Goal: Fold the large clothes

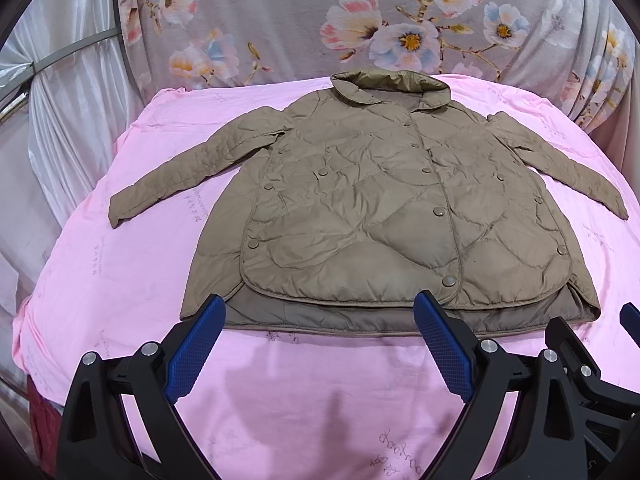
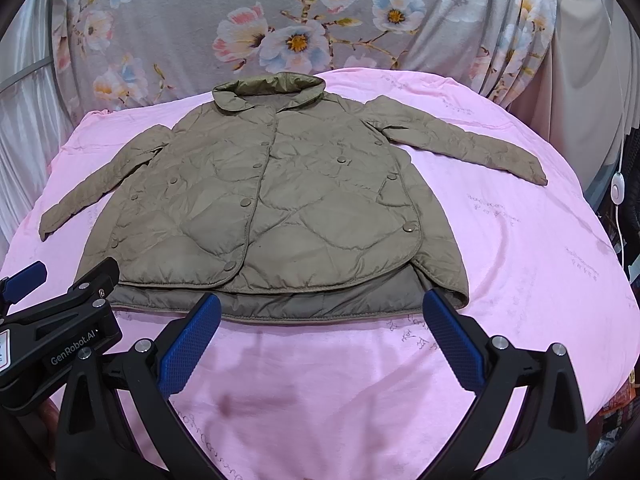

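Observation:
A tan quilted jacket (image 1: 360,208) (image 2: 272,208) lies flat and buttoned on a pink sheet (image 1: 132,288) (image 2: 520,248), collar at the far side, both sleeves spread outward, hem nearest me. My left gripper (image 1: 320,308) stands open just short of the hem, holding nothing. My right gripper (image 2: 322,308) is open too, level with the hem's right half and empty. The two grippers sit side by side: the right one's fingers (image 1: 628,316) show at the left wrist view's right edge, and the left one's body (image 2: 60,320) shows at the right wrist view's left edge.
A grey floral cloth (image 1: 360,20) (image 2: 280,20) hangs behind the table. White drapes (image 1: 72,100) stand at the left. A white cord with a switch (image 2: 617,188) hangs at the right. The sheet drops off at the left, right and near edges.

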The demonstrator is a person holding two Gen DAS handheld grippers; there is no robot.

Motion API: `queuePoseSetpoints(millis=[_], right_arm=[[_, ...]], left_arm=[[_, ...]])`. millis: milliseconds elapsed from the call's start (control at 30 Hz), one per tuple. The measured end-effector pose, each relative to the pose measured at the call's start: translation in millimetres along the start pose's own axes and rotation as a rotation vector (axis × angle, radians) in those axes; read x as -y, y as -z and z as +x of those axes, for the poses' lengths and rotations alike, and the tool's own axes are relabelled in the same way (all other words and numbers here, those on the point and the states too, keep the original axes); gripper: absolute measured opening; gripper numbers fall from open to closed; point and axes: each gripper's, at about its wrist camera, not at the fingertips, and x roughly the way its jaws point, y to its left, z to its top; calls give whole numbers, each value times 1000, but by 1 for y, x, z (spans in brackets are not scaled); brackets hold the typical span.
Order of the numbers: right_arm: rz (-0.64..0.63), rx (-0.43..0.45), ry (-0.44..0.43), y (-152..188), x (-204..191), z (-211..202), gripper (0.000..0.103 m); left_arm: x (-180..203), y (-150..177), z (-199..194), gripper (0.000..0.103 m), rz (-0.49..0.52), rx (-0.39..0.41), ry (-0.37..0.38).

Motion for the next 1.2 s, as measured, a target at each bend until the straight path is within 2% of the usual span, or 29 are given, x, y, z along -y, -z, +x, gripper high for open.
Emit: queuePoseSetpoints(millis=[633,800,933,1000,1067,1200], right_arm=[[-21,13,28,-5,-6,1,98],[-111,65,105,-7,-14,0,98],[-115,134,76,-10,-17,-5,98],[-111,148,70,-17,-14,-4,98],[-97,120,53,-25,-8,2,98],[-73,163,31,-56,15,11,98]], left_arm=[[3,-1,6,92,-6,-10,-5],[3,-1,9,92,-11,-10,-7],[1,-3,11,92,-19,1,-3],[0,-6,12,92,-25,15,-2],[-4,-11,14,92,-42,27,9],[-11,-26,20,92,-57,31,3]])
